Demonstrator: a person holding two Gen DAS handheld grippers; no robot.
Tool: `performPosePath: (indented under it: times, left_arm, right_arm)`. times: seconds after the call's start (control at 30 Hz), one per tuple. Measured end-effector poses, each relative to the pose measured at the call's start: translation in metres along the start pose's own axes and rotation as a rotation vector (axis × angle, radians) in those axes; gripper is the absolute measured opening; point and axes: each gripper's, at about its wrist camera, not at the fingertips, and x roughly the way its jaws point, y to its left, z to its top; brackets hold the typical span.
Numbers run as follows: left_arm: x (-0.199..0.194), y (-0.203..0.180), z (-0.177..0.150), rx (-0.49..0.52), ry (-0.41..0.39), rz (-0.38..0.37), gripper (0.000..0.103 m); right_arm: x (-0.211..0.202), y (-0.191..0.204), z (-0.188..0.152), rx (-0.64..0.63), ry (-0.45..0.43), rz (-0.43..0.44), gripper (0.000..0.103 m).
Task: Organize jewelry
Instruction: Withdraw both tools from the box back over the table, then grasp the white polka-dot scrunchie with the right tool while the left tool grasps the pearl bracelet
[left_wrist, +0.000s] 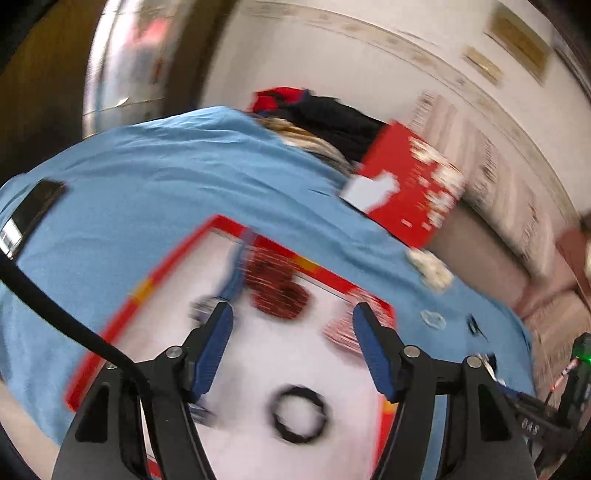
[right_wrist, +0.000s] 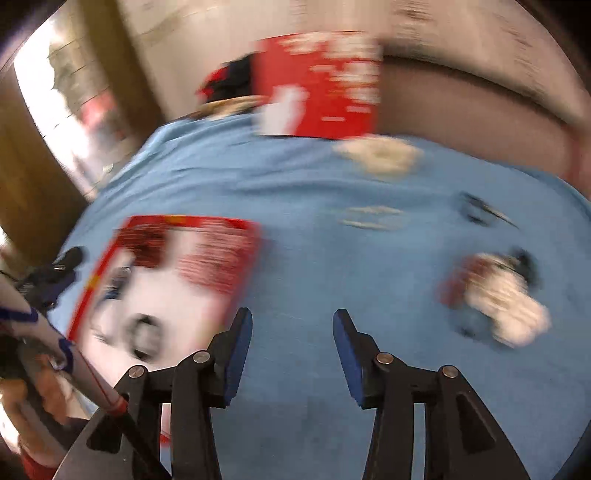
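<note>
Black ring (left_wrist: 299, 414) on red-rimmed tray (left_wrist: 122, 317), between left gripper's (left_wrist: 292, 317) spread, empty fingers.

We count one red-rimmed tray (left_wrist: 173, 258), one black ring (left_wrist: 299, 413) in it, one red box (left_wrist: 410, 184) far off, one phone (left_wrist: 31, 210) left.
</note>
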Motion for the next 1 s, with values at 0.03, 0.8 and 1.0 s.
performPosePath:
  times: [0.03, 0.8, 1.0]
  left_arm:
    - [-0.001, -0.013, -0.005, 0.029, 0.007, -0.021, 0.067]
    - [0.070, -0.157, -0.111, 0.348, 0.332, -0.169, 0.070]
    - [0.073, -0.158, -0.115, 0.363, 0.341, -0.156, 0.070]
  right_arm:
    - [-0.009, -0.029, -0.008, 0.041, 0.000, -0.039, 0.049]
    - [0.014, -0.188, -0.020, 0.356, -0.005, -0.216, 0.065]
    - [0.018, -0.195, -0.030, 0.355, 0.016, -0.175, 0.013]
